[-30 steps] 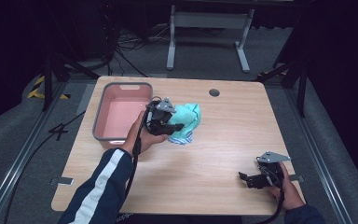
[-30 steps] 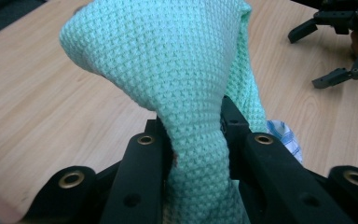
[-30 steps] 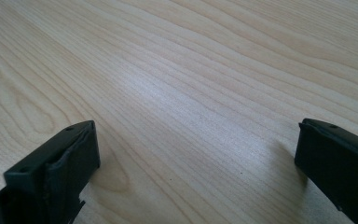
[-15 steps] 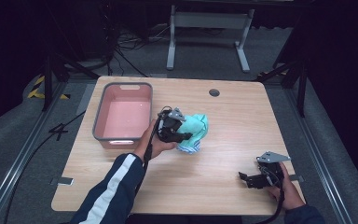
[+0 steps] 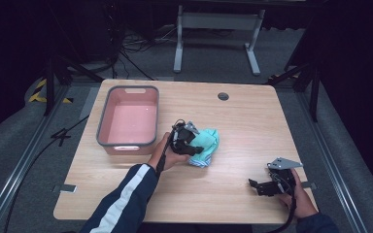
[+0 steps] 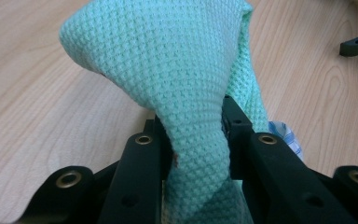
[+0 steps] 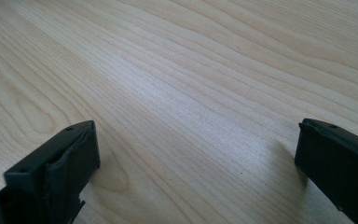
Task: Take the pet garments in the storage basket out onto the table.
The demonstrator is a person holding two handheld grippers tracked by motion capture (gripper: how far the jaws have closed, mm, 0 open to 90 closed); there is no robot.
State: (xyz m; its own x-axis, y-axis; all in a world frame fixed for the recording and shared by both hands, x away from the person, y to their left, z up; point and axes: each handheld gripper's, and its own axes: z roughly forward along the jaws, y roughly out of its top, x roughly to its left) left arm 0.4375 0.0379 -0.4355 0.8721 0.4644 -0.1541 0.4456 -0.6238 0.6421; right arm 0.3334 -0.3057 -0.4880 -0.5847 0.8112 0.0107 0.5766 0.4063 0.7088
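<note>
Pink tub (image 5: 108, 127) sits at the table's (image 5: 243, 116) left. Just right of it, the left gripper (image 5: 190, 144) has its jaws clamped on a bunched mint cloth (image 5: 209, 141) near the centre. Far right, the right gripper (image 5: 258, 185) rests with jaws wide apart on nothing.

A dark navy sleeve (image 5: 126, 199) with a white stripe is being worn on the left arm. Both grippers are being seen as black, with brass-ringed screw holes along the left gripper (image 6: 193, 135) and a grey three-cornered plate topping the right gripper (image 5: 262, 186), a black cable trailing behind.
</note>
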